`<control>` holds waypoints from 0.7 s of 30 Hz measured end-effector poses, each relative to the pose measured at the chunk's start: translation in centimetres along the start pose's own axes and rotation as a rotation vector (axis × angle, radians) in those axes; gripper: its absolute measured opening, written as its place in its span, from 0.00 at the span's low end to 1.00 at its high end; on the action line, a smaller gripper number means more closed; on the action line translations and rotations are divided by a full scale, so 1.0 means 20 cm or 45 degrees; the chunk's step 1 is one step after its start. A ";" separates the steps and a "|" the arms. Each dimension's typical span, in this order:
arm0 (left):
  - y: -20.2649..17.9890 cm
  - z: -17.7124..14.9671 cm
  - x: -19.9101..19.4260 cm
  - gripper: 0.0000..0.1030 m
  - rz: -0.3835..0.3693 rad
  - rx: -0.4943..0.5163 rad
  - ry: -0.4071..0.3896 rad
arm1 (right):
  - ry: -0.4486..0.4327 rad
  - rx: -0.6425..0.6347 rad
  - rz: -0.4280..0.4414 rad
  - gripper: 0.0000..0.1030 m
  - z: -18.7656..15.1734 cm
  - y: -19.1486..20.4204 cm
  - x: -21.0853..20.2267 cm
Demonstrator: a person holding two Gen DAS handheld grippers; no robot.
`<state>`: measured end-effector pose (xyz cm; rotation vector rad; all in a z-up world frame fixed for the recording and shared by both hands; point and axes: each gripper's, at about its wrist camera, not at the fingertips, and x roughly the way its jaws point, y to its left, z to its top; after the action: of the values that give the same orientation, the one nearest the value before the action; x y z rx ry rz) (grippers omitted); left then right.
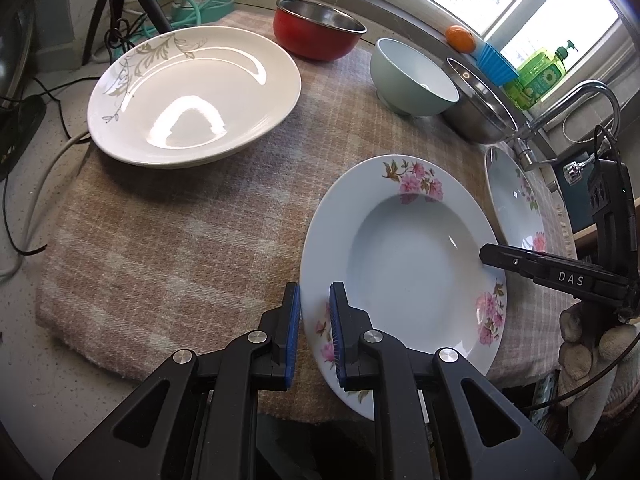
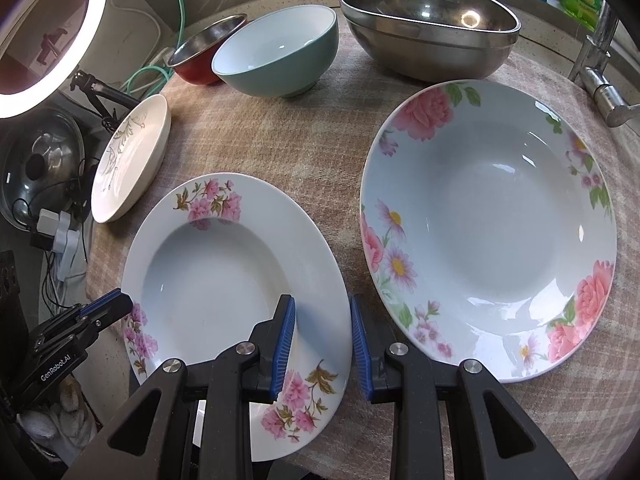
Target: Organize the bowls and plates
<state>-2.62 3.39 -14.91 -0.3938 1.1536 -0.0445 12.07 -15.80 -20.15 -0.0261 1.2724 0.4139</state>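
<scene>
1. Plate (image 1: 404, 264), glazed round china with pink flower rim, sits on my checked woven cloth (image 1: 168, 232).
2. Left gripper (image 1: 315, 334): ribbed blue pads clamped on its near rim.
3. Right gripper (image 2: 322, 350) straddles the opposite rim, apparently gripping.
4. Bigger flowered plate (image 2: 492, 232) lies beside.

wrist views, steeply downward, sharing (close) plate (image 1: 404, 264)

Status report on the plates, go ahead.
Both claws, left claw and right claw, straddle opposite rims of the small pink-flowered plate. Plate still on the checked cloth. Larger flowered plate close alongside.
</scene>
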 end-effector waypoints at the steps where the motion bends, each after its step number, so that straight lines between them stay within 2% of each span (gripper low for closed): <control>1: 0.00 0.00 0.00 0.12 0.001 0.000 0.001 | -0.001 -0.005 -0.004 0.25 0.00 0.00 0.00; 13: 0.02 0.01 0.01 0.13 -0.014 0.002 0.018 | -0.016 -0.007 -0.011 0.25 -0.01 0.01 0.00; 21: 0.04 0.03 -0.03 0.13 0.024 0.003 -0.007 | -0.066 0.011 -0.052 0.26 -0.04 0.00 -0.04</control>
<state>-2.49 4.52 -14.50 -0.3809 1.1514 -0.0284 11.21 -16.18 -19.53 -0.0335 1.2210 0.3717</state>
